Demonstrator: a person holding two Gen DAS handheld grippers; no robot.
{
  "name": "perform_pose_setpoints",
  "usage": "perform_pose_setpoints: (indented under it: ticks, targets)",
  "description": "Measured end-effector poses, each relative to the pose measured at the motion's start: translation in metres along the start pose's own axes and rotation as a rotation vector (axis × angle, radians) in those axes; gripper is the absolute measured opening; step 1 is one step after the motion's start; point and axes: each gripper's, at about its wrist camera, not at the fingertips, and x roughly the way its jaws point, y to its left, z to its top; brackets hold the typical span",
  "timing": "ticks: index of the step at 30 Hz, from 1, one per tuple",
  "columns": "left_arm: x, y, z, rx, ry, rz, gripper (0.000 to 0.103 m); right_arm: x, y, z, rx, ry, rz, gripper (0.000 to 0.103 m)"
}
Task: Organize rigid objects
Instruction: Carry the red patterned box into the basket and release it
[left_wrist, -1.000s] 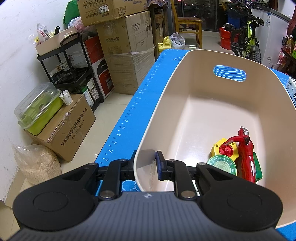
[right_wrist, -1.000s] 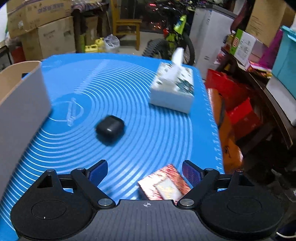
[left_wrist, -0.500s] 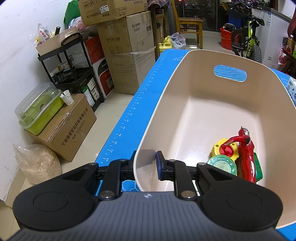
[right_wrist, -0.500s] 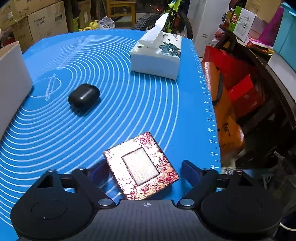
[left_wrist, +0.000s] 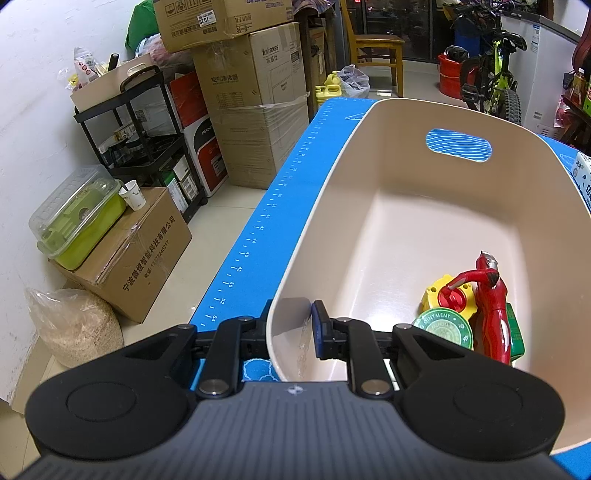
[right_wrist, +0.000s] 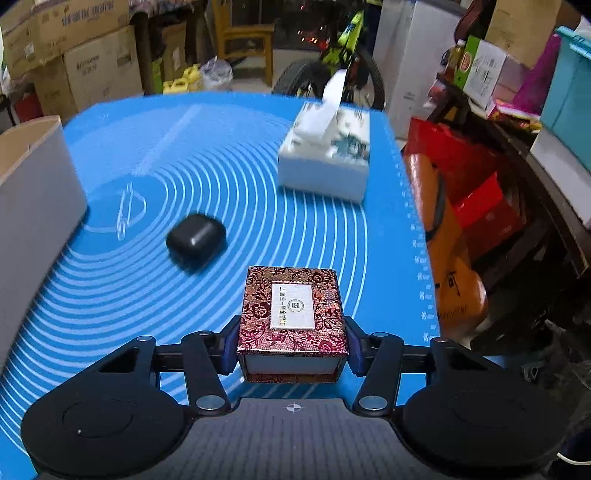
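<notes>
Right hand-held gripper (right_wrist: 291, 349) now pinches the box (right_wrist: 291, 321), lifted at lower centre; half a second ago it lay loose. Left hand-held gripper (left_wrist: 290, 328) clamps the bin (left_wrist: 369, 122) rim. Next: bin.

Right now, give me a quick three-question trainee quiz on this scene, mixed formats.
1. True or false: the left gripper is clamped on the rim of the beige bin.
2. Multiple choice: the right gripper holds A) the black case B) the patterned box C) the tissue box.
3. Fill in: the red figure lies inside the ____.

Key: 1 true; 2 B; 3 bin.
</notes>
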Motion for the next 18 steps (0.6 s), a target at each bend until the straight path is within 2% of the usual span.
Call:
perform_pose_setpoints:
  ticks: [7, 18]
  targets:
    - [0.000, 0.000, 0.000, 0.000, 0.000, 0.000, 0.022, -0.024, 0.013, 0.016, 0.024, -0.094, 0.029, 0.059]
    - [0.000, -0.002, -0.001, -0.001, 0.000, -0.002, 0.021, -0.053, 0.065, 0.037, 0.019, -0.242, 0.105, 0.059]
